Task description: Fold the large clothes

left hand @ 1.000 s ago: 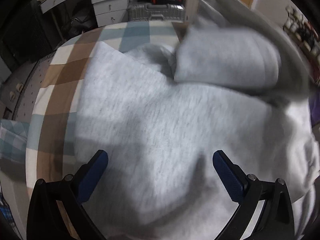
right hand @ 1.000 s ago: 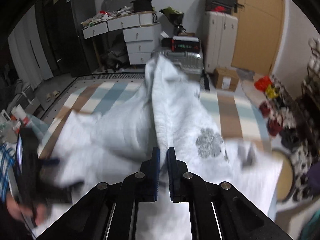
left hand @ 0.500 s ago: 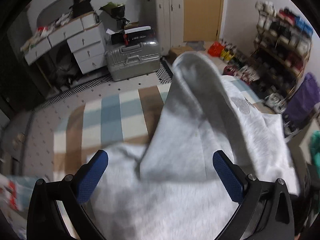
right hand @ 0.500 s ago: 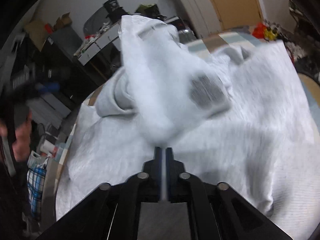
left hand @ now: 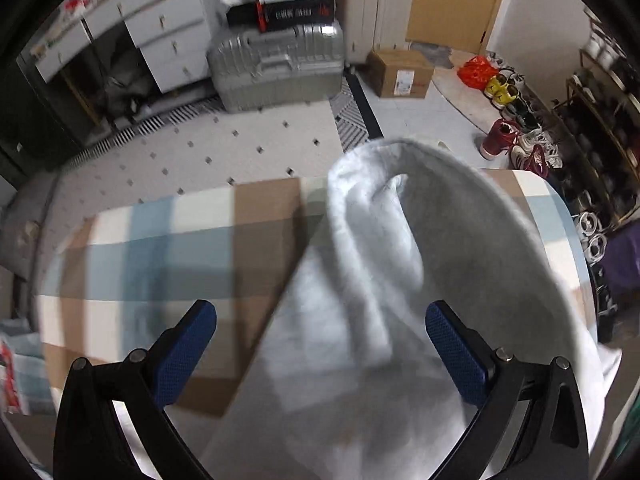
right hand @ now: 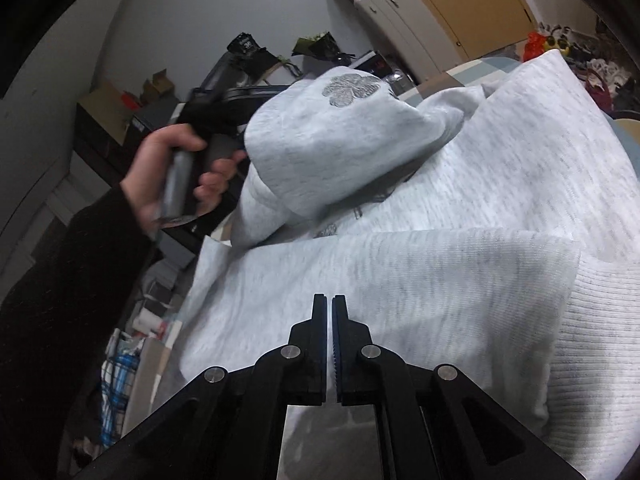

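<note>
Covering a checked tabletop (left hand: 180,248), grey sweatshirt (left hand: 380,280); suitcase (left hand: 280,64) behind.

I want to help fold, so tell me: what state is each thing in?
left gripper: open wide.
right gripper: just opening, slim gap, nothing between.
sweatshirt: half folded, one part bunched up.
suitcase: shut, lying flat.
drawers: shut.
cardboard box: shut.

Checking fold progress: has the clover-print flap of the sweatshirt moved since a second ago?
Yes. The clover-print flap has swung left, off the sweatshirt body toward the person's hand.
</note>
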A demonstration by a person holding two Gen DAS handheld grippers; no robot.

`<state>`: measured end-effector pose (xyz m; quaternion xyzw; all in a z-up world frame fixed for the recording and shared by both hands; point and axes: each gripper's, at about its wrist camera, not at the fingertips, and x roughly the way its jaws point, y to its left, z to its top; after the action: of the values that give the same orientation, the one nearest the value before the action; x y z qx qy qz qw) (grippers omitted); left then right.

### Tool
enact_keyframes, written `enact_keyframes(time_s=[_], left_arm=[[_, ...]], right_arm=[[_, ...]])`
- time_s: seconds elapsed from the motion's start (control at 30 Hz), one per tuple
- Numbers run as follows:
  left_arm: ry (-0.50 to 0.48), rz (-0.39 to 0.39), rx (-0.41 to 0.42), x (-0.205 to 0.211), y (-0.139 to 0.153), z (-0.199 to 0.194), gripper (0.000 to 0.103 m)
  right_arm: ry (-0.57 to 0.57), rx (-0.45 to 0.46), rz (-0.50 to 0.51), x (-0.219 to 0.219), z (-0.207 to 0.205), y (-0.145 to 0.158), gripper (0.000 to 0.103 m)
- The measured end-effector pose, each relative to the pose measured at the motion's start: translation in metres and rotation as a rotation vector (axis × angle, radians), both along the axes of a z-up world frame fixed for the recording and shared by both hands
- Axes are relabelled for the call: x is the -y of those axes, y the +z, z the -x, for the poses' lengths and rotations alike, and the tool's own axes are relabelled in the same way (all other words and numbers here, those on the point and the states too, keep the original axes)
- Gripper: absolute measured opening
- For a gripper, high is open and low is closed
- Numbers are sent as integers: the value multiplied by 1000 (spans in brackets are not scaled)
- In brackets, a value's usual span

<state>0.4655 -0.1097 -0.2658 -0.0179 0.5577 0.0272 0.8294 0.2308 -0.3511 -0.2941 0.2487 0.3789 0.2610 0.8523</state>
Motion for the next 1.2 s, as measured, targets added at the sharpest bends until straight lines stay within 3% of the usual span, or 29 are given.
enact_keyframes(time_s=[0.03,0.07,0.1,0.13,0.23,0.27,0.43,0.53,0.67,0.73,0.83,0.93,1.03,1.2], left_arm=[[6,2,-25,5,-6,-1,101],[12,1,-43,10,-9,-1,92],[20,-3,-76,13,-16,-1,61],[19,10,-121,13,-24,0,44],[8,-48,-105,16,-15,14,9],[-1,-75,-89,18,-7,21,6],[-5,-45,77,11,63,76,3],[-69,-48,232,16,121,133,3],[-208,-99,402,32,168,224,3],[-277,-121,450,41,175,268,3],[-319,-85,508,41,174,327,3],[-292,0,532,28,160,361,3],[-272,90,530,21,137,378,3],[-204,218,469,2,111,381,3]], right_arm=[[7,4,-13,0,0,1,23],[14,11,-26,0,1,1,37],[18,22,-31,1,2,3,43],[16,34,-29,1,4,4,53],[20,54,-12,-4,5,9,60],[19,51,-10,-4,4,8,62],[13,48,-39,1,2,6,62],[-6,57,-38,4,4,7,62],[-45,75,-30,8,7,12,62],[-68,87,-7,9,11,22,63],[-94,138,-17,16,14,47,68],[-178,253,-43,33,30,84,103],[-175,298,16,28,27,109,103],[-132,255,90,9,19,118,103]])
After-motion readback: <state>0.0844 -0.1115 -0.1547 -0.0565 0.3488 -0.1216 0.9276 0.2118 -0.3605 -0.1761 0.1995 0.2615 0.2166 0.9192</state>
